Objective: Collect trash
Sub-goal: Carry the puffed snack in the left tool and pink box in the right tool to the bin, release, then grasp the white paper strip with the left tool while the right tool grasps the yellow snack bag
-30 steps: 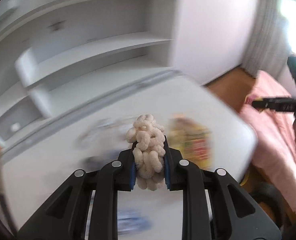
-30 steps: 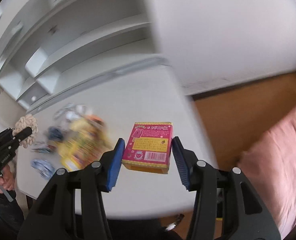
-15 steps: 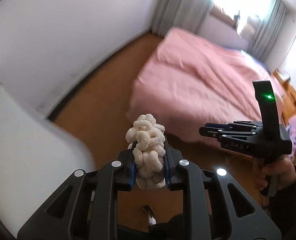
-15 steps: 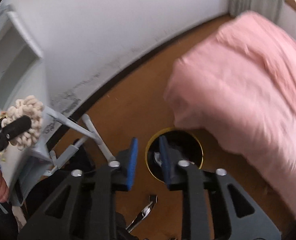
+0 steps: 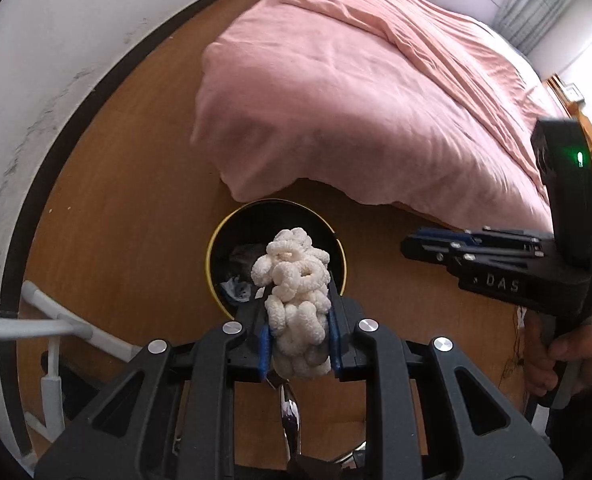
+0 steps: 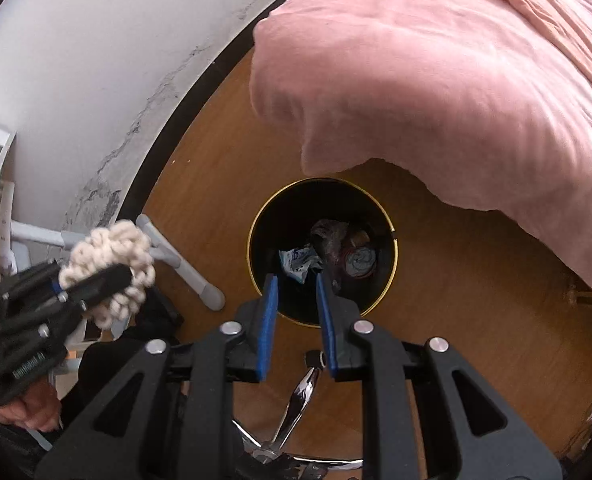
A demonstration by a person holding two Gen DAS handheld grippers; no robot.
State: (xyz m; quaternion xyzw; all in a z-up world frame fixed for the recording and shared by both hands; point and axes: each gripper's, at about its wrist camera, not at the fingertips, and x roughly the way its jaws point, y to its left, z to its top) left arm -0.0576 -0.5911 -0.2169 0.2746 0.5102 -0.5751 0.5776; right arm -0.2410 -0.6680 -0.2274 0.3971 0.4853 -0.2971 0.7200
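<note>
Change: a second ago both views faced a white bench strewn with wrappers; now you have swung round and both look down at the floor and the bin (image 6: 322, 252).
Left gripper (image 5: 299, 338): your fingers are clamped on the cream knotted bundle (image 5: 296, 280), which sticks up between the blue pads and sits above the bin's near rim in this view.
Right gripper (image 6: 296, 320): your fingers stand narrowly apart with nothing between them; a second ago they framed a pink box, so it has probably been dropped, though you cannot pick it out in the bin.
Bin contents: crumpled wrappers (image 6: 300, 264) and darker scraps lie at the bottom.
Meaning: the carry looks finished; the step in hand seems to be the release of the bundle, with your left gripper needing to come a little further over the opening.
Floor: bare orange-brown wood (image 5: 136, 184), bin standing free on it.
Room: pink bedcover (image 5: 376, 80) overhangs just beyond the bin; white wall with dark skirting on the left; white furniture legs (image 6: 184, 260) nearby.
</note>
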